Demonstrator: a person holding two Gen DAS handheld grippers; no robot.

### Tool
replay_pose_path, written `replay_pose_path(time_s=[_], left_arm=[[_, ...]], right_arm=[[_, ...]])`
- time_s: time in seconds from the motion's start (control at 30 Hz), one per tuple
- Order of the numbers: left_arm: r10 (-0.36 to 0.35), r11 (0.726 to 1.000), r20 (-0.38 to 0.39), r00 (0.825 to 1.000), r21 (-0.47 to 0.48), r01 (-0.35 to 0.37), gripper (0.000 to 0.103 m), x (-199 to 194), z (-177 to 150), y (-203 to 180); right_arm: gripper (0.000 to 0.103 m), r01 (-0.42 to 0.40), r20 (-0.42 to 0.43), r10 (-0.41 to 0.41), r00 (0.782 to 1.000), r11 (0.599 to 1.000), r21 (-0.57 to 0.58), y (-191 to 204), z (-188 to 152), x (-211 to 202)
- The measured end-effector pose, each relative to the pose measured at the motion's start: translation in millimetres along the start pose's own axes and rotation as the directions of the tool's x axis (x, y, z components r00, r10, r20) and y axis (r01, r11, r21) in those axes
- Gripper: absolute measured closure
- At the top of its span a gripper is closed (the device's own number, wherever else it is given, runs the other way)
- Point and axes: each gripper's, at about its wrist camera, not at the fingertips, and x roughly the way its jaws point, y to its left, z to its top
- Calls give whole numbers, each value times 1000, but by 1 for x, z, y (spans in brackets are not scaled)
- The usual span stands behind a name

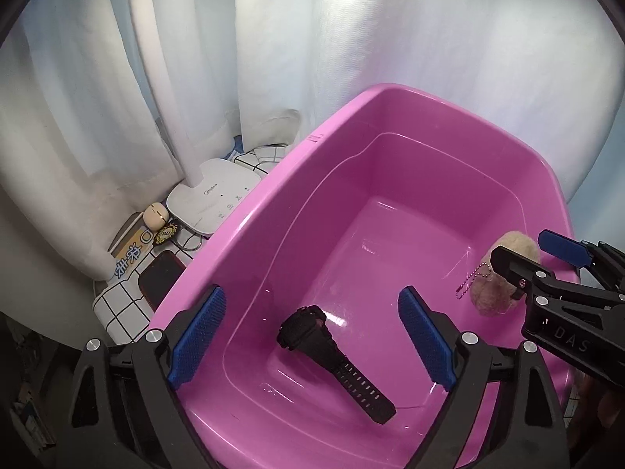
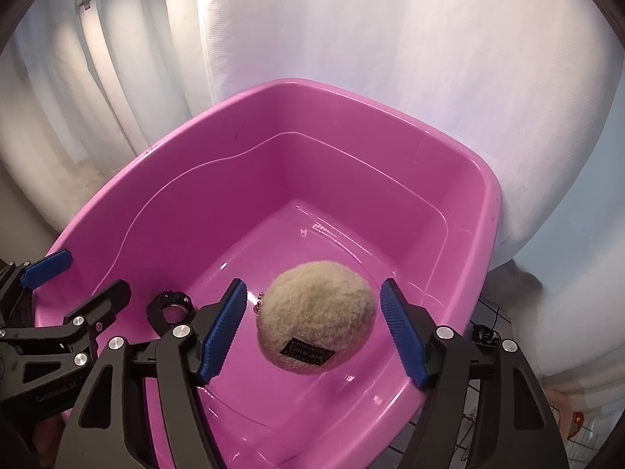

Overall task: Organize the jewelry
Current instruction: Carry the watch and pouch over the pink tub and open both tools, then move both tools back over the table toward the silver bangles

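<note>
A pink plastic tub [image 1: 273, 203] fills both views [image 2: 156, 179]. A black wristwatch [image 1: 332, 355] lies on its floor; its case shows in the right wrist view [image 2: 170, 308]. My left gripper [image 1: 312, 336] is open above the watch, not touching it. A beige fluffy keychain ball [image 2: 316, 312] with a bead chain and a black label sits between the open fingers of my right gripper [image 2: 312, 332], apart from both pads. It also shows in the left wrist view [image 1: 504, 273], partly behind the right gripper [image 1: 543, 258].
A white desk lamp base [image 1: 213, 199] stands left of the tub on a grid-patterned cloth [image 1: 121, 312]. Beside it lie a small beige charm [image 1: 155, 215], a black phone-like object [image 1: 160, 279] and a yellow box [image 1: 131, 254]. White curtains [image 2: 351, 39] hang behind.
</note>
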Motion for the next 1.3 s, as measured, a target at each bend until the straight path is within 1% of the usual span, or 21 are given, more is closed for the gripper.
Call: replay_pose_path(time_s=[0.27,0.4,0.57,0.67,0.83,1.0,1.13,1.23,1.3], left_arm=[[19,999,45,999,28,-21,14,-10,0,-3],[16,999,76,997,37,-19,14,-24,-2,-7],[-6,1000,119,993,29,3,12,-47,-7,-10],[-16,999,141,990,31,12,10,-61,-12,-15],[-80,996,181,980,49,72,9,-88,-25,-36],[-172,983,229,958,105,151,7,-115,-47,-69],[-270,959,220,937,150,241,7,-132,-66,-98],[-329,937,188,925,187,295,7,-139,-83,-123],[-356,922,160,921,218,319,7,-139,-96,-140]], right_arm=[[34,14,31,-15,999,1000,24,-10,0,-11],[34,8,55,-10,998,999,41,-17,-4,-24],[34,2,94,-8,996,998,63,-22,-17,-45],[34,-14,126,2,992,996,92,-29,-33,-60],[34,-38,168,11,986,987,155,-53,-72,-86],[34,-18,186,-30,982,969,248,-89,-124,-121],[34,50,155,-106,982,943,330,-125,-174,-145],[33,112,109,-167,980,913,392,-154,-214,-159],[32,154,67,-200,977,891,427,-172,-242,-165]])
